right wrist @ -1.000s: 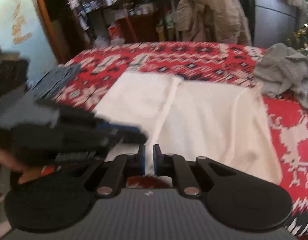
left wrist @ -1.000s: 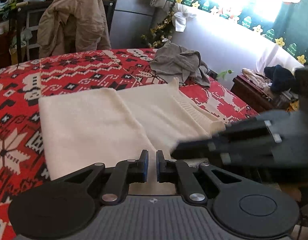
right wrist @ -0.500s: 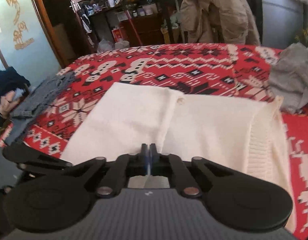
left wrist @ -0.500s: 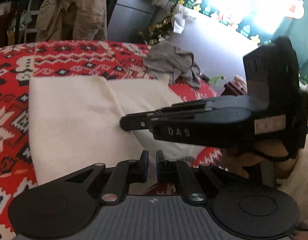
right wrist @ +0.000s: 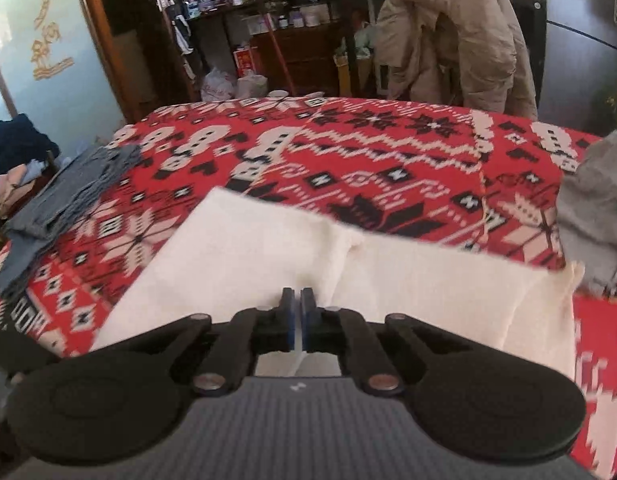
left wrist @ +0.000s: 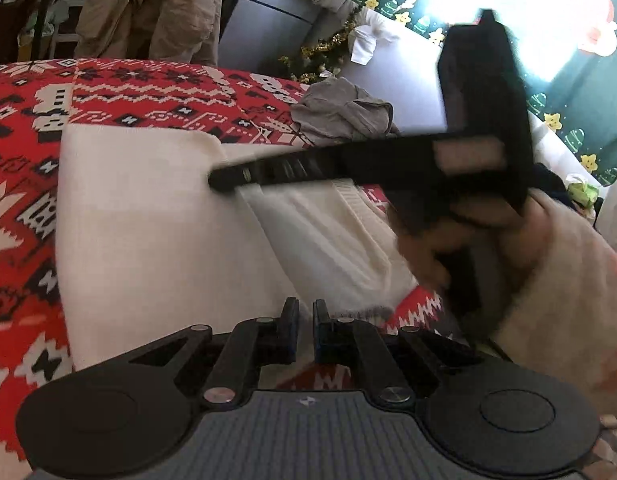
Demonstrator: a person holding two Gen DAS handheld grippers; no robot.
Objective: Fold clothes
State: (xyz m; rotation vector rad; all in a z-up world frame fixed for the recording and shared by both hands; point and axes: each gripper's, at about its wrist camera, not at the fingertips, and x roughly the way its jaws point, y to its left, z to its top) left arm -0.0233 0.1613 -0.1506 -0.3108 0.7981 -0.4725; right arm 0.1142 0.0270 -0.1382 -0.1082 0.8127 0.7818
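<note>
A cluttered room was seen behind a bed (right wrist: 388, 148) covered with a red, white and black patterned blanket; a beige coat (right wrist: 448, 36) hung over a chair past the far edge, and a bright window lay to the right. On the blanket a cream sweater (left wrist: 156, 216) was spread flat toward the near edge, partly folded, with one panel laid over the other so that a fold edge ran from the near edge toward the far edge. That long fold edge was the relation on which the coming move was judged to turn.

The right tool (left wrist: 222, 178) was held out low over the sweater, its tip at or just above the far end of the fold edge; contact could not be settled because of blur. Its jaws were nearly shut, with only a thin slit between them, and no cloth was seen gripped in the right wrist view. The left tool (left wrist: 304, 330) was kept near the near hem, its jaws slightly parted around nothing. The sweater thus lay ahead of both tools, the right tool being the nearer to the fold edge.

A crumpled grey garment (left wrist: 344, 114) lay toward the far right corner, and a folded grey-blue garment (right wrist: 64, 196) at the left edge.
</note>
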